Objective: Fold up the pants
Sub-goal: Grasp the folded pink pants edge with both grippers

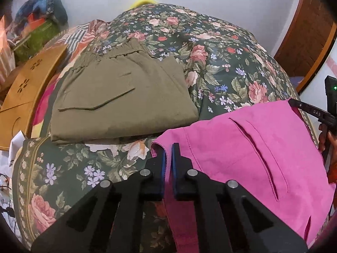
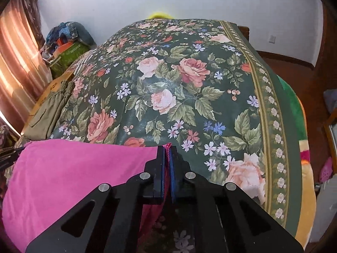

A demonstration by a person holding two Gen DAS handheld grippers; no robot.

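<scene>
The left gripper (image 1: 168,154) pinches the near left edge of the pink pants (image 1: 252,147) on the floral bedspread (image 1: 221,63). Folded olive pants (image 1: 118,101) lie farther left.

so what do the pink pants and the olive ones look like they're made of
Pink pants: soft woven cloth, probably cotton, matte with a slightly brushed look; stitched pocket slit, limp drape where both grippers pinch the edge. Olive pants: thinner woven fabric, matte and faintly crinkled; gathered elastic waistband, flat pocket flap. Exact fibre cannot be told.
</scene>
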